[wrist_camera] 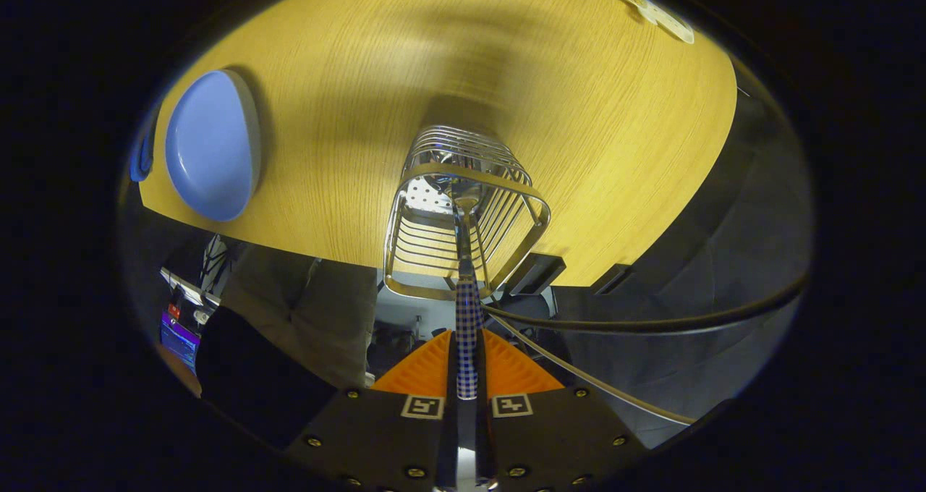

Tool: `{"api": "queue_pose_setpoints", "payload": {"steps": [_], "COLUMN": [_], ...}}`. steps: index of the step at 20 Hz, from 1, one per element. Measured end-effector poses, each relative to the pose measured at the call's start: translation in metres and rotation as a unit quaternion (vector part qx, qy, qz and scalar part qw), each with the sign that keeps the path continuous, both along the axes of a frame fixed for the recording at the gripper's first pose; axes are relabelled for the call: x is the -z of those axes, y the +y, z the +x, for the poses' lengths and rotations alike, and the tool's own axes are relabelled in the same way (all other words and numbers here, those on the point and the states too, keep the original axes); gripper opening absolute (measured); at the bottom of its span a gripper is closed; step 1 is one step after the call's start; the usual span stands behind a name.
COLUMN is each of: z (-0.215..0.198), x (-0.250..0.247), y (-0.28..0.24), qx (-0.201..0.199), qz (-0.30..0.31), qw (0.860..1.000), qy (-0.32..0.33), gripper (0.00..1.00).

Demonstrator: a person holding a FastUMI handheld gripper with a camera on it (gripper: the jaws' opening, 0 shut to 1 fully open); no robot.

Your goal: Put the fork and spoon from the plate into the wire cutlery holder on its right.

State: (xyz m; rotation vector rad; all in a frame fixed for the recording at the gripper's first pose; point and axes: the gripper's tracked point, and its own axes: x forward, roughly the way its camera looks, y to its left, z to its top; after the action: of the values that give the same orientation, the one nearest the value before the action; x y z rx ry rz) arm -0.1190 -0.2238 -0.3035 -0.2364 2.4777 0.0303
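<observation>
A: What have the tongs [467, 354] got?

B: They are closed down on a piece of cutlery [467, 318] with a blue-and-white checked handle. Both fingers press on that handle from either side, with almost no gap between them, at the bottom centre of the frame.

A: Fork or spoon?

B: I cannot tell. The metal shaft runs straight up from the handle into the wire cutlery holder [463, 210], and its working end is lost among the shiny wires and reflections inside.

A: Where is the holder?

B: In the middle of the frame, directly ahead of the fingers, standing on the wooden desk [579, 116] near the desk's edge. It is a chrome wire basket with an open rim, and a perforated plate shows inside at its bottom. The cutlery's upper part is already within the rim.

A: And the plate?

B: The blue plate [210, 145] lies at the upper left of the frame on the same desk, well apart from the holder. Its visible face is bare.

A: Anything else?

B: A pale flat object [651, 7] lies at the desk's far side, at the upper right; too small to identify. Two dark cables [651, 324] curve across the lower right, below the desk's edge. At the lower left, a person's clothing [311, 311] shows beside the fingers.
</observation>
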Motion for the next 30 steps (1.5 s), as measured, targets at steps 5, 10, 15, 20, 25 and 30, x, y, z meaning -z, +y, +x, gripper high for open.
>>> {"api": "queue_pose_setpoints", "payload": {"steps": [5, 10, 15, 20, 25, 30], "z": [0.003, 0.006, 0.003, -0.009, -0.032, 0.001], "x": [-0.001, -0.02, -0.042, -0.061, -0.089, -0.113], "y": [0.003, -0.001, 0.007, 0.016, 0.056, 0.088], "qx": [0.002, 0.012, 0.046, 0.071, 0.119, 0.168], "qz": [0.009, 0.01, 0.03, 0.057, 0.065, 0.047], "qw": [1.0, 0.999, 0.989, 0.967, 0.92, 0.77], "qy": [-0.008, -0.04, -0.14, -0.24, -0.368, -0.614], "gripper": [0.52, 0.77, 0.97, 0.97, 0.98, 0.99]}}
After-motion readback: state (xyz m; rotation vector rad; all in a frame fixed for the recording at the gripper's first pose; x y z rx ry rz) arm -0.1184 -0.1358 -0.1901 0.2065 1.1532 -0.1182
